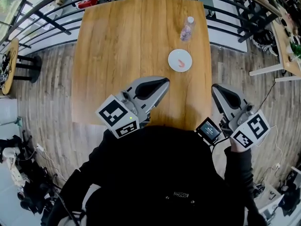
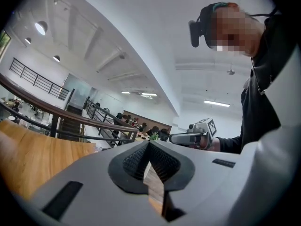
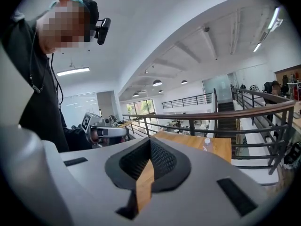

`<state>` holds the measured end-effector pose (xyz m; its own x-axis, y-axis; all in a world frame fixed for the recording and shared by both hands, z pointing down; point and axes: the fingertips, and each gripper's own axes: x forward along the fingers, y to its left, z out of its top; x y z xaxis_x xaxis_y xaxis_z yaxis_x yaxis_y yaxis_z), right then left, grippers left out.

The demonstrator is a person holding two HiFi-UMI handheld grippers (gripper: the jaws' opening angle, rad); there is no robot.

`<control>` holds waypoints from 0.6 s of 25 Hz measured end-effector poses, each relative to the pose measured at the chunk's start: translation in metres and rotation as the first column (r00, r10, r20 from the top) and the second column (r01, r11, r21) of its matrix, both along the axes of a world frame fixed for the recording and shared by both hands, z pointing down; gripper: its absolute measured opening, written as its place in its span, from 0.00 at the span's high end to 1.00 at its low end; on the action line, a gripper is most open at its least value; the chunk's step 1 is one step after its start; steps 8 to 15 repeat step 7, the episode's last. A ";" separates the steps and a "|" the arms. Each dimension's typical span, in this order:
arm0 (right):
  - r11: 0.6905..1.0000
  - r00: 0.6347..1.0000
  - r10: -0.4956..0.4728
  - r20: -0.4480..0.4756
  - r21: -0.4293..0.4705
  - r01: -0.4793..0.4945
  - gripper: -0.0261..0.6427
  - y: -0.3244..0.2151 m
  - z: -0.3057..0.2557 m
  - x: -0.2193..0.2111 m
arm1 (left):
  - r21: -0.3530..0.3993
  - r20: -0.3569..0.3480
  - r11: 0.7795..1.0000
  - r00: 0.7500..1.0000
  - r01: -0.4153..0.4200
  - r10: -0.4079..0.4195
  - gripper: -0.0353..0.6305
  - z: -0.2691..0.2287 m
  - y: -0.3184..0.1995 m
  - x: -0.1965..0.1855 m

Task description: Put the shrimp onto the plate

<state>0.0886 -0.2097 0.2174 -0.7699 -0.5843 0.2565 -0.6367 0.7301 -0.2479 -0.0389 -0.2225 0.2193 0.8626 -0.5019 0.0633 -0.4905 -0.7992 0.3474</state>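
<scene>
The wooden table [image 1: 127, 46] is wide. The left gripper [image 1: 164, 81] and the right gripper [image 1: 215, 87] are both closed and empty, well apart from the white plate [image 1: 186, 55]. The shrimp [image 1: 180, 62] lies on this plate, so I judge the task finished; no further move seems needed.

I see a surface [image 1: 131, 46] of warm honey-brown wood with fine lengthwise grain. The plate [image 1: 186, 66] is plain white and the shrimp [image 1: 180, 62] is pale pink-orange. The bottle [image 1: 186, 29] is clear, with a white cap and pinkish contents. My left tongs [image 1: 164, 81] and right tongs [image 1: 215, 88] are light grey with black ribbed pads [image 2: 164, 163]. Each has a white cube printed with black square markers. The floor [image 1: 47, 93] is grey-brown planking, the railing [image 3: 211, 113] is dark, and my clothing [image 1: 160, 173] is black.
</scene>
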 end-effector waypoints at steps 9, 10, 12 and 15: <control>1.000 1.000 -0.030 -0.004 -0.009 0.030 0.94 -0.006 0.010 -0.009 | -0.017 0.004 1.000 1.000 0.000 0.001 0.94 0.007 0.005 -0.004; 1.000 1.000 -0.030 -0.004 -0.009 0.030 0.94 -0.006 0.010 -0.009 | -0.017 0.004 1.000 1.000 0.000 0.001 0.94 0.007 0.005 -0.004; 1.000 1.000 -0.030 -0.004 -0.009 0.030 0.94 -0.006 0.010 -0.009 | -0.017 0.004 1.000 1.000 0.000 0.001 0.94 0.007 0.005 -0.004; 1.000 1.000 -0.030 -0.004 -0.009 0.030 0.94 -0.006 0.010 -0.009 | -0.017 0.004 1.000 1.000 0.000 0.001 0.94 0.007 0.005 -0.004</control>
